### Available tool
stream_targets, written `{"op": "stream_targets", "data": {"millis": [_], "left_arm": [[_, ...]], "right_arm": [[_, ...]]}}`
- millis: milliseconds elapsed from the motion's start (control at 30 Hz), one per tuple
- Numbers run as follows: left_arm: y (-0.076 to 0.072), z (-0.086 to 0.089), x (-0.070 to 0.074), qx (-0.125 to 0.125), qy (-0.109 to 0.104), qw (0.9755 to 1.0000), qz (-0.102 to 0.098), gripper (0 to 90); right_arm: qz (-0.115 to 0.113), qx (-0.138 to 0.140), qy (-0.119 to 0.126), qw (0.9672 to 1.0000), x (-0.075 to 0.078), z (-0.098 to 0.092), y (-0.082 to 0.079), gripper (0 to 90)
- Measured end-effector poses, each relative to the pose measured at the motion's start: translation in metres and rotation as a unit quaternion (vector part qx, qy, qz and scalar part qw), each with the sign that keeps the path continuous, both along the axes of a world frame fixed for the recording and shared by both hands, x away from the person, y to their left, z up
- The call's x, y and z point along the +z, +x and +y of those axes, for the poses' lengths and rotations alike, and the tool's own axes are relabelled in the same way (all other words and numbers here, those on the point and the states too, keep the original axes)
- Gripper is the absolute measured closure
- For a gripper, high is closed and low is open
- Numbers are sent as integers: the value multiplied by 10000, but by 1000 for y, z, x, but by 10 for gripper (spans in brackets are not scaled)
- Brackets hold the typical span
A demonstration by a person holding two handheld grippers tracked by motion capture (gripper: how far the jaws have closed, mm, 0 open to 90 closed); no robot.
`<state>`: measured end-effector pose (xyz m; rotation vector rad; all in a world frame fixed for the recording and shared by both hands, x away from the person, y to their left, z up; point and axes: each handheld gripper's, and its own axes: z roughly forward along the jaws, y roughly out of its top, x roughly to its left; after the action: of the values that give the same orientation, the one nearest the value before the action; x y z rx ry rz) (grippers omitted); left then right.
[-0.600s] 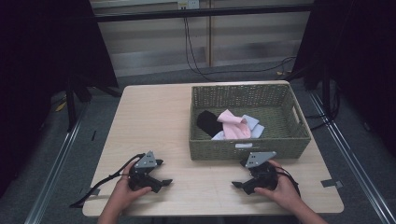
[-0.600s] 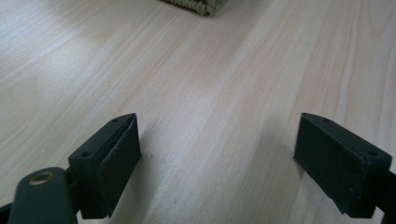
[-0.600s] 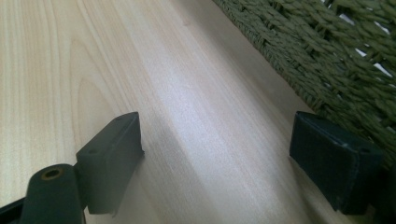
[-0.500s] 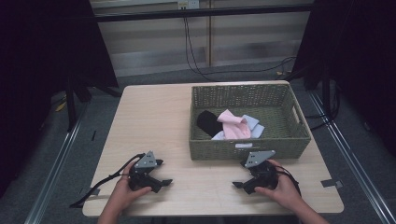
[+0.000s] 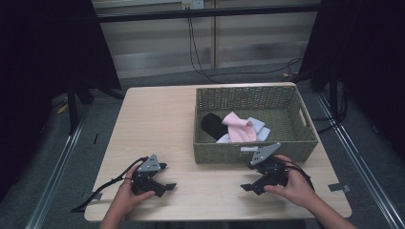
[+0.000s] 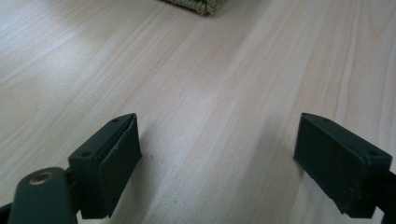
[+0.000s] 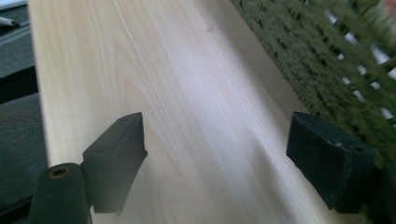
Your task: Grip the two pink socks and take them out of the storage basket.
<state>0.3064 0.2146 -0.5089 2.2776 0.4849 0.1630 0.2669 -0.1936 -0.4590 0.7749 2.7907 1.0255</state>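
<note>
Lifted slightly toward the basket (image 5: 291,138), right gripper (image 5: 251,187) and left gripper (image 5: 168,185) gape over pale wooden table (image 5: 157,119).

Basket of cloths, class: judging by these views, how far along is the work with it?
Done: nothing yet that shows. The black cloth, pink cloth and pale blue cloth all lie inside the woven basket.
In hand: nothing. The left claw and right claw rest low over the table, jaws apart and empty.
Left: probably reaching into the basket for a cloth.
</note>
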Motion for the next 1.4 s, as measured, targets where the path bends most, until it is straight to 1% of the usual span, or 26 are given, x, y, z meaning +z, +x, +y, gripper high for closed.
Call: {"op": "stream_targets", "data": {"millis": [33, 67, 133, 167, 200, 267, 300, 333, 367, 400, 433, 500, 600, 667, 700, 767, 833, 967, 1100, 1267, 1400], "left_arm": [[0, 0, 0, 1, -2, 10000, 0, 138], [0, 0, 0, 2, -2, 10000, 0, 138], [0, 0, 0, 2, -3, 10000, -1, 138], [0, 0, 0, 2, -3, 10000, -1, 138], [0, 0, 0, 2, -2, 10000, 0, 138], [0, 0, 0, 0, 0, 10000, 0, 138], [0, 0, 0, 0, 0, 10000, 0, 138], [0, 0, 0, 0, 0, 10000, 0, 138], [0, 0, 0, 1, -1, 10000, 0, 138], [0, 0, 0, 0, -1, 10000, 0, 138], [0, 0, 0, 0, 1, 10000, 0, 138], [0, 0, 0, 0, 1, 10000, 0, 138], [0, 0, 0, 0, 0, 10000, 0, 138], [0, 0, 0, 0, 0, 10000, 1, 138], [0, 0, 0, -1, 0, 10000, 1, 138], [0, 0, 0, -1, 0, 10000, 0, 138], [0, 0, 0, 0, 0, 10000, 1, 138], [0, 0, 0, 1, 0, 10000, 1, 138], [0, 0, 0, -1, 1, 10000, 0, 138], [0, 0, 0, 0, 2, 10000, -1, 137], [0, 0, 0, 0, -4, 10000, -5, 138]], "right_arm": [[42, 14, -41, 10000, 4, -1, 0, 189], [71, 68, -83, 9999, 12, -3, 2, 189], [153, 61, -110, 9998, 19, -4, 4, 190], [153, 61, -110, 9998, 19, -4, 4, 190], [279, 146, -168, 9994, 28, -7, 6, 189], [260, 186, -144, 9994, 30, -8, 7, 190], [318, 214, -162, 9991, 39, -10, 8, 190], [318, 214, -162, 9991, 39, -10, 8, 190], [315, 217, -181, 9991, 41, -10, 8, 190], [339, 258, -222, 9988, 48, -12, 10, 191], [339, 258, -222, 9988, 48, -12, 10, 191], [312, 256, -304, 9987, 56, -14, 13, 193], [330, 269, -289, 9987, 65, -16, 16, 197], [285, 281, -273, 9988, 71, -18, 18, 198], [331, 242, -295, 9987, 74, -18, 19, 198], [335, 225, -247, 9989, 79, -20, 22, 202], [354, 216, -269, 9988, 84, -21, 25, 203], [296, 168, -245, 9991, 94, -25, 32, 207], [305, 95, -207, 9993, 103, -28, 40, 215], [195, -60, -172, 9996, 114, -31, 56, 221], [128, -212, -210, 9995, 116, -32, 72, 221]]}}
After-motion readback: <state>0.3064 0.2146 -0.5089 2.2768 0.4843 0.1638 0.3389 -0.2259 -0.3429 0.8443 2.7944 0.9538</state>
